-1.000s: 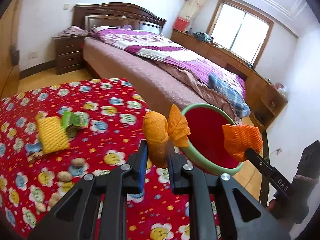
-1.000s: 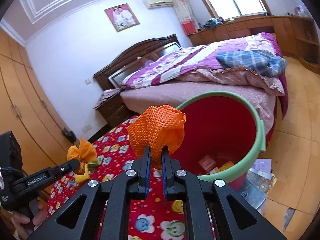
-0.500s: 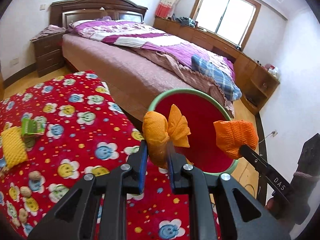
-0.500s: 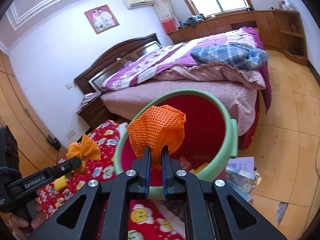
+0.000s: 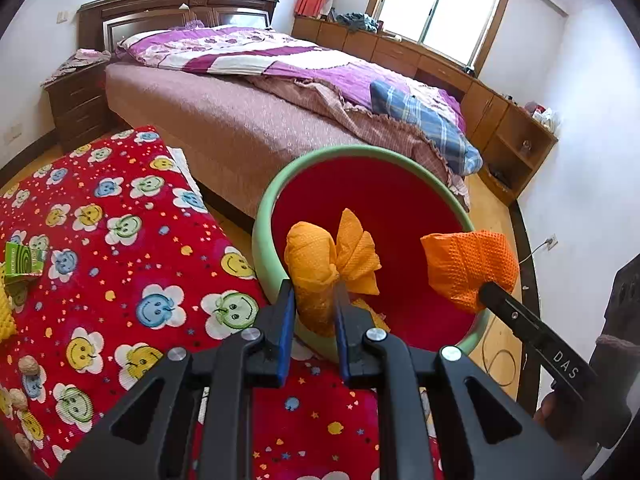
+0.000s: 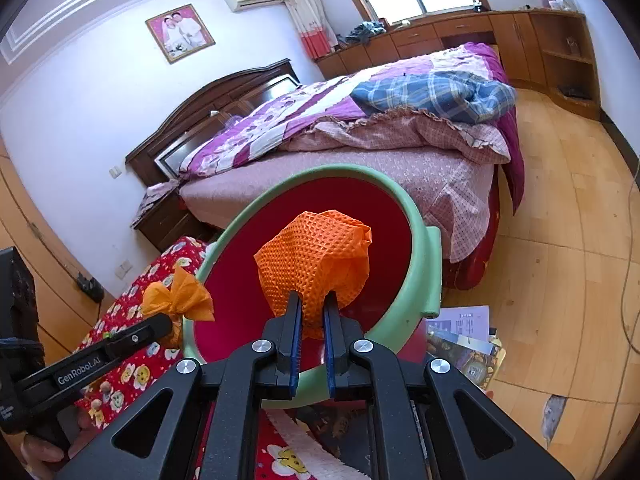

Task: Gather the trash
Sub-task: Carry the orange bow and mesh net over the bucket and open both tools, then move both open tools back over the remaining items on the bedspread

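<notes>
Readable text: "GenRobot.AI" on the left gripper (image 6: 166, 326) finger as seen from the right wrist view, "DAS" on the right gripper (image 5: 486, 292) finger as seen from the left wrist view; green packet (image 5: 22, 260) has print too small to read. Left gripper (image 5: 314, 308) is clamped on a yellow-orange knotted wad (image 5: 320, 268), wad sticks up and forward out of the pads, its twisted tail fanning to the right of the fingertips. Right gripper (image 6: 312, 316) is clamped on an orange mesh wad (image 6: 314, 258), which bulges above and ahead of the pads. Red bucket with green rim (image 5: 264, 216) sits directly ahead of and below both grippers; both wads hang over its open mouth, left one near the near-left rim, right one toward the right side. Some scraps visible inside at the bottom just past the left fingertips. Left of the left gripper: red smiley-flower cloth (image 5: 120, 264) covering the surface, with the green packet, a yellow mesh piece (image 5: 6, 316) and a few nuts (image 5: 28, 366) at the far left edge. Beyond the bucket: bed (image 5: 224, 120) with purple quilt and a blue plaid blanket (image 5: 424, 120), dark wood headboard, nightstand, wooden cabinets under a window. Wood floor, papers (image 6: 464, 332) lying right of the bucket.
</notes>
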